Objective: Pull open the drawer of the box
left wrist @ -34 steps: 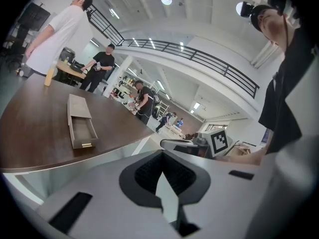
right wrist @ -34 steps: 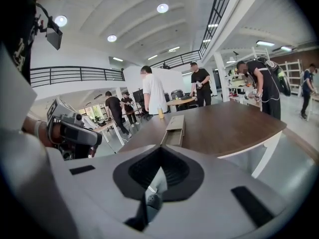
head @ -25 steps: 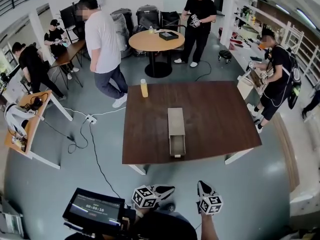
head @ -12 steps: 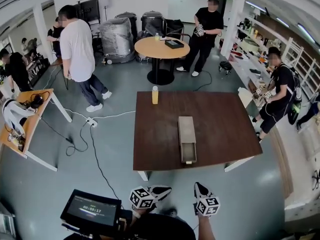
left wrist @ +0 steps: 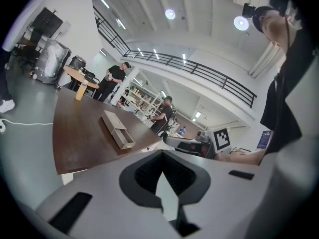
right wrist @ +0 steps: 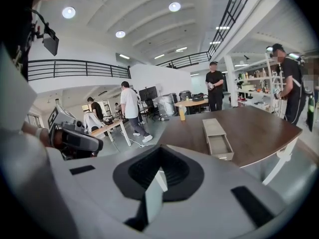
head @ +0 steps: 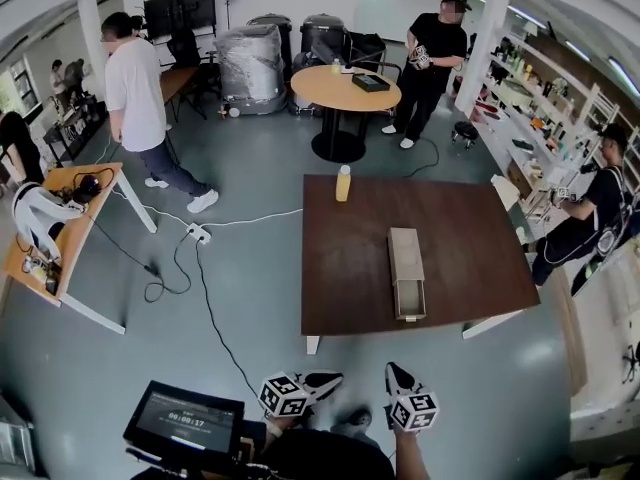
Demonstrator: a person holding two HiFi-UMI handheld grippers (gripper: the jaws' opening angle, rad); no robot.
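While both grippers hang off the near edge of the table (head: 350, 268), well short of it, nothing sits between either pair of jaws. The left gripper (head: 325, 379) is clenched on nothing, and the right gripper (head: 398, 376) is squeezed together the same way, empty too. The box (head: 405, 253) lies on the table's right half, well apart from both. Its long side points at the person, and its drawer (head: 410, 300) sticks out at the near end, stopping just short of the table's near edge.

Room-wise, a white power strip (head: 198, 233) sits off the table's left side. There's bare grey floor (head: 350, 368) before the near edge and plenty of free tabletop round the box. A yellow bottle (head: 343, 183) stands near the table's far left corner.

Table's dark brown, flat and rectangular. The box is a slim pale grey-beige block, and the drawer is a shallow open tray.
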